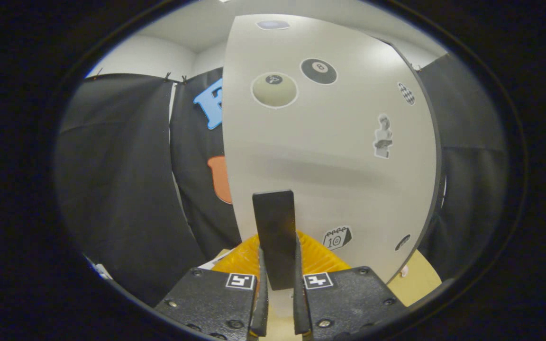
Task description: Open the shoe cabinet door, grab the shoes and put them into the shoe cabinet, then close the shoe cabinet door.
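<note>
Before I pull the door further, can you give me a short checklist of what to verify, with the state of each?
1. Fingers on both sides of the handle: ok.
2. Fingers pressing firmly on the handle: cannot tell.
3. Handle centred between the fingers: ok, it stands upright in the gap.
4. Door swung away from the cabinet: cannot tell, the cabinet body is hidden behind it.
5. Shoes within reach: cannot tell.
6. Free room beside the door, towards the black cloth: ok, nothing stands there.
</note>
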Tool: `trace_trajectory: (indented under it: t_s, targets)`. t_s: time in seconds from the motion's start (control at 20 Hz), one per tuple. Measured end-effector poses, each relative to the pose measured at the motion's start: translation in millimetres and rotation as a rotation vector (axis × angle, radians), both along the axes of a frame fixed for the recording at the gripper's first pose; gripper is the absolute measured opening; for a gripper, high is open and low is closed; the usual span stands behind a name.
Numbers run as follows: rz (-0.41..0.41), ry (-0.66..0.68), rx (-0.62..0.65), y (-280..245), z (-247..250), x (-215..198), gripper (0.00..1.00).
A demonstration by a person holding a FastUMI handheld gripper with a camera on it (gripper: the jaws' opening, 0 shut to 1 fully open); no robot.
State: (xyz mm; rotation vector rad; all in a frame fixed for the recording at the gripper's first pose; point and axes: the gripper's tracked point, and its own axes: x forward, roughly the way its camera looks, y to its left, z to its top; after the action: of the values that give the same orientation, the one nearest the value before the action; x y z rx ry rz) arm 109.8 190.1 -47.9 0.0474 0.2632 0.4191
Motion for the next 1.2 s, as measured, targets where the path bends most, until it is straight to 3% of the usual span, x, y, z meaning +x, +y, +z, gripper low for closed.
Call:
trace_trajectory:
  t_s: [0.55,1.2]
  targets:
    - [0.116,0.002,-0.008,-49,8,-48,0.24]
    - [0.152,-0.018,-0.020,-91,11,-70,0.24]
